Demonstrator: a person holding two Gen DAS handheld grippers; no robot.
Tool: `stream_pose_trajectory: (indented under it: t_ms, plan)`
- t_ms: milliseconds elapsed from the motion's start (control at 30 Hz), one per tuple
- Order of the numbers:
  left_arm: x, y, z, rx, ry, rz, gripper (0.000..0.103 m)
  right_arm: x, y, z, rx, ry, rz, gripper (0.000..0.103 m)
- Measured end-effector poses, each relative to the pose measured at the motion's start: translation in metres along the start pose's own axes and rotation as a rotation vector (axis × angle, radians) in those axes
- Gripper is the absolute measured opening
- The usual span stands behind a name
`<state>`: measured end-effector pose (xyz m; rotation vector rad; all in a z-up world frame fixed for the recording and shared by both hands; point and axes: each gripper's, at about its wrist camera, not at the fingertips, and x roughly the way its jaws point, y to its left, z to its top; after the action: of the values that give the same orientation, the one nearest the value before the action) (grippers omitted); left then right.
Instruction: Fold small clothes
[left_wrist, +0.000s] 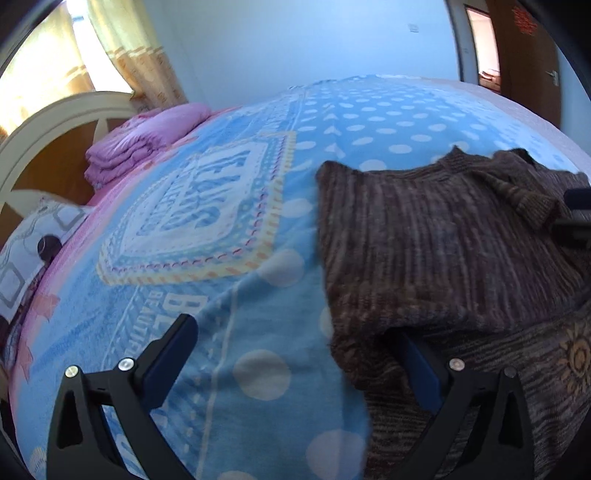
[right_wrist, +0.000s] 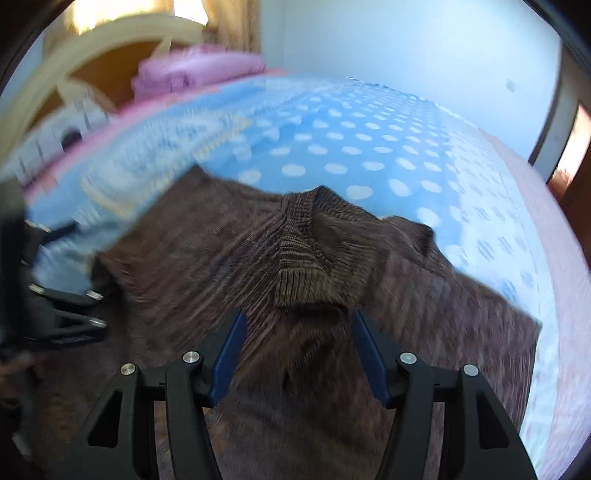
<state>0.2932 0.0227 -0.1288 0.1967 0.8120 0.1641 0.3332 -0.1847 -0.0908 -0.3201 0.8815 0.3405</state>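
We find the brown knit sweater (left_wrist: 436, 243) lying on the blue polka-dot blanket (left_wrist: 258, 229), partly folded, one cuffed sleeve (right_wrist: 306, 254) laid across the body. Left gripper (left_wrist: 295, 354) spread wide, its right finger under the sweater's near edge, likely to lift a fold. Right gripper (right_wrist: 297, 350) open, empty, poised before the sleeve cuff; motion blur makes contact uncertain.

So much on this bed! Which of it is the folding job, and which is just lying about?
Part of the job:
- brown knit sweater
- left gripper, open at the sweater's edge
- right gripper, open around a sleeve cuff

Just lying about:
- blue dotted blanket
- folded pink quilt
- patterned pillow
- curtains
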Motion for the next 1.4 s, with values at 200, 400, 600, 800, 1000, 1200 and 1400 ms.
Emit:
stream_pose_trajectory:
  t_ms: [200,400,600,800,1000,1200,1400]
  plan:
    - [0.004,0.006,-0.001,-0.050,-0.004,0.035,0.103,0.008,-0.010,0.005,-0.010,-0.028,-0.106,0.007]
    - [0.010,0.008,-0.001,-0.059,0.013,-0.001,0.103,0.004,-0.054,0.005,0.116,-0.035,-0.110,0.007]
    - [0.008,0.006,-0.002,-0.042,0.005,0.023,0.103,0.001,-0.064,-0.014,0.203,0.004,-0.021,0.053]
    - [0.008,0.008,-0.001,-0.055,0.008,0.012,0.103,-0.018,-0.060,-0.038,0.388,0.003,0.290,0.047]
    - [0.009,0.008,-0.001,-0.054,0.006,0.014,0.103,-0.031,-0.037,-0.042,0.355,-0.039,0.281,0.012]
    - [0.010,0.006,-0.001,-0.050,0.006,0.018,0.103,-0.034,-0.044,-0.052,0.342,0.028,0.321,0.013]
    - [0.009,0.008,-0.001,-0.054,0.004,0.012,0.103,-0.023,-0.044,-0.066,0.368,0.041,0.520,0.066]
